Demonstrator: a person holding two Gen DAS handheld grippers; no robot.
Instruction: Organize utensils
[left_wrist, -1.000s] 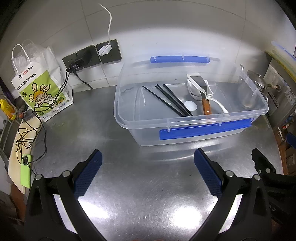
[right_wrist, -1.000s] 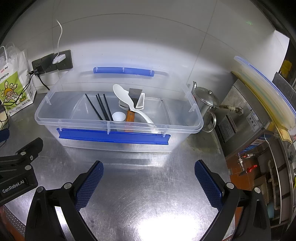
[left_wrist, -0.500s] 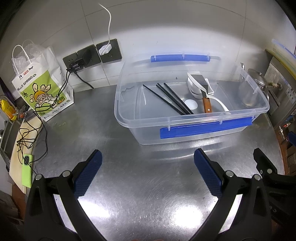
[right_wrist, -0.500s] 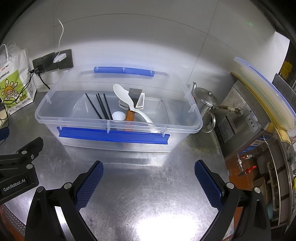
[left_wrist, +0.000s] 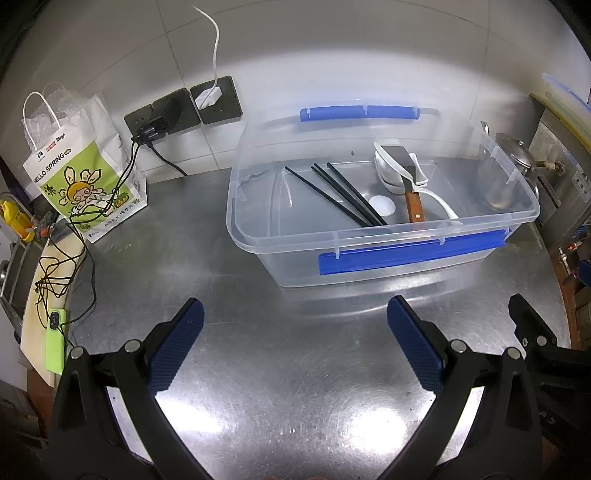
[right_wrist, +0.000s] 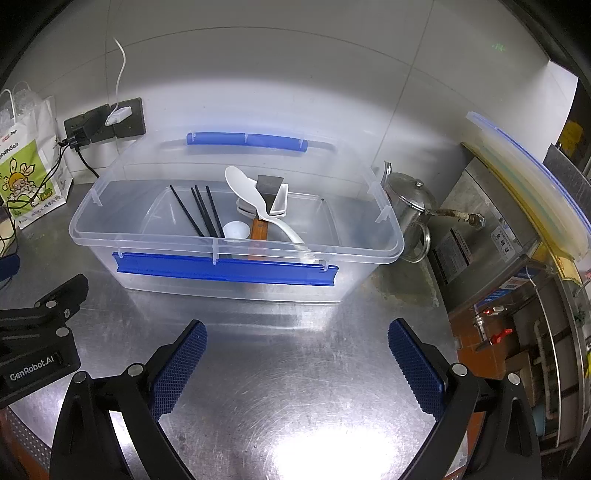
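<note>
Both views creep slightly; both tools, left (left_wrist: 294, 334) and right (right_wrist: 296, 352), gape empty. Chopsticks (left_wrist: 341, 195) look light, slippery; pinch mid-length.

Clear bin (right_wrist: 384, 254) with blue latches (right_wrist: 225, 267), black chopsticks (right_wrist: 201, 214), white spoon (right_wrist: 251, 197), brown-handled scraper (left_wrist: 413, 205).

the lower handle of the wooden-handled scraper (right_wrist: 259, 230) is being hidden behind the blue latch (right_wrist: 225, 268) of the clear bin (right_wrist: 388, 254) in the right wrist view. the far ends of the black chopsticks (right_wrist: 199, 214) are being covered there too. the paper bag (right_wrist: 22, 173) is being cut off by the left edge. the kettle (left_wrist: 517, 162) is being blurred through the bin wall in the left wrist view. labels on the steel cabinet (right_wrist: 498, 240) are being shown too small to read.
</note>
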